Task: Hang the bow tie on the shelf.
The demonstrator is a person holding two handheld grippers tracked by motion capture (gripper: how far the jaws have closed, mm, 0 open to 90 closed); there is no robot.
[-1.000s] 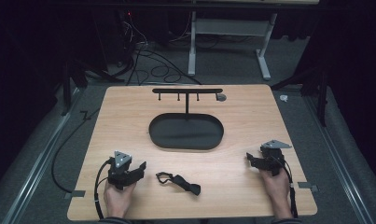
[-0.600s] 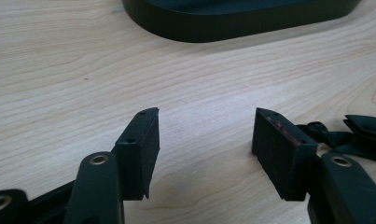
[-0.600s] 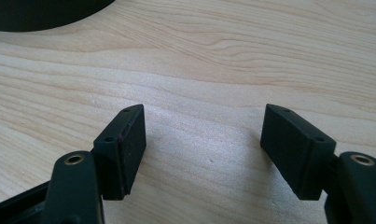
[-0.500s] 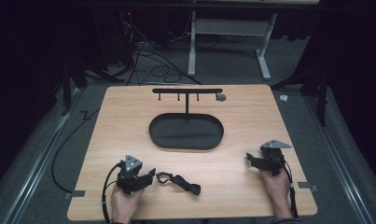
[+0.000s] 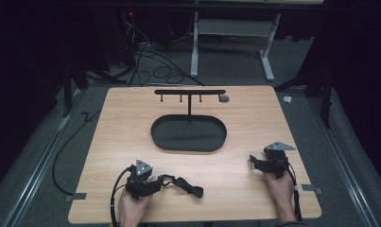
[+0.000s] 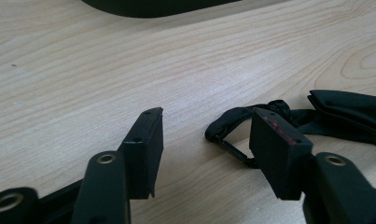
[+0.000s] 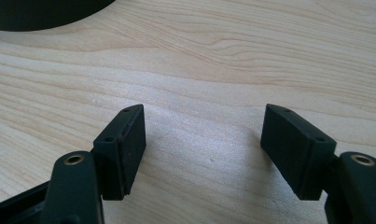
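Observation:
A black strap (image 5: 184, 184) with a bow-like end lies on the wooden table near the front edge. My left gripper (image 5: 158, 182) sits low at the strap's left end. In the left gripper view the strap's looped clasp end (image 6: 230, 128) lies between the jaws of the left gripper (image 6: 207, 120). The jaws have just been closing, and the pads stand apart from the strap. My right gripper (image 5: 254, 163) rests at the front right, and in its own view it (image 7: 204, 114) is open over bare wood.
A black oval tray (image 5: 188, 135) sits mid-table, with a T-shaped stand (image 5: 189, 92) with small pegs rising behind it. The tray's edge shows at the top of both gripper views (image 6: 153, 5) (image 7: 36, 14). Cables and a desk frame lie on the floor beyond the table.
My left gripper has slid right to the strap's end and its jaws have narrowed. The right gripper and the strap have not moved.

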